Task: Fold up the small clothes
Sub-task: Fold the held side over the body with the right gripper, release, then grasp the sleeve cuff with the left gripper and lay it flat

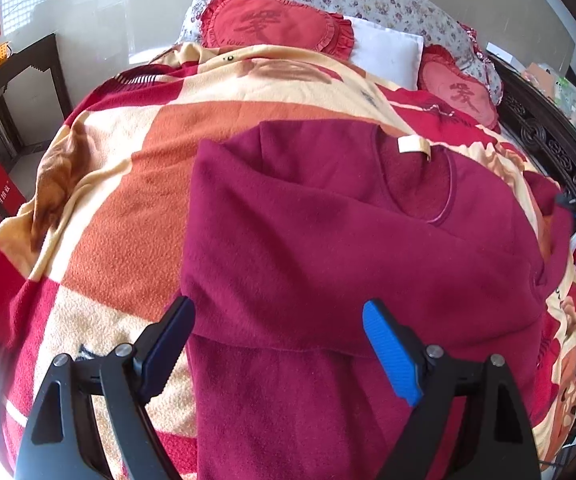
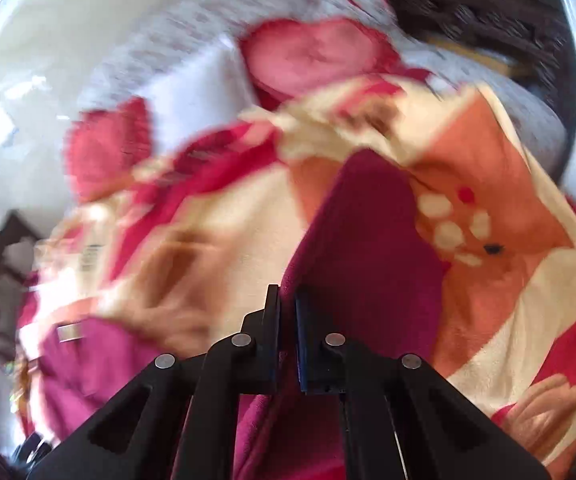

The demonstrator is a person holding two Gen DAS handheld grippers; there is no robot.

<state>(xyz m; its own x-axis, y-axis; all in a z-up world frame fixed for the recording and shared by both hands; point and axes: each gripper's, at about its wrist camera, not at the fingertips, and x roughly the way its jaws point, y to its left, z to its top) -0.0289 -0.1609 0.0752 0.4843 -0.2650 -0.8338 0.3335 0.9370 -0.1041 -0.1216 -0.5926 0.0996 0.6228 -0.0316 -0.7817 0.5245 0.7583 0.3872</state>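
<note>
Left tongs (image 1: pixel 276 344) gape over maroon sweater (image 1: pixel 348 240); right tongs (image 2: pixel 287 320) pinch its sleeve, on patterned blanket (image 1: pixel 128 168).

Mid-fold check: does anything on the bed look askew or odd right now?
Nothing damaged. The dark red fleece top lies unevenly: one sleeve is folded across its chest, while the right gripper holds the other, raised off the patterned fleece blanket. The left gripper is open.

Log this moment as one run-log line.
left gripper: open above maroon top | right gripper: shut on maroon fabric | left sleeve folded across
</note>
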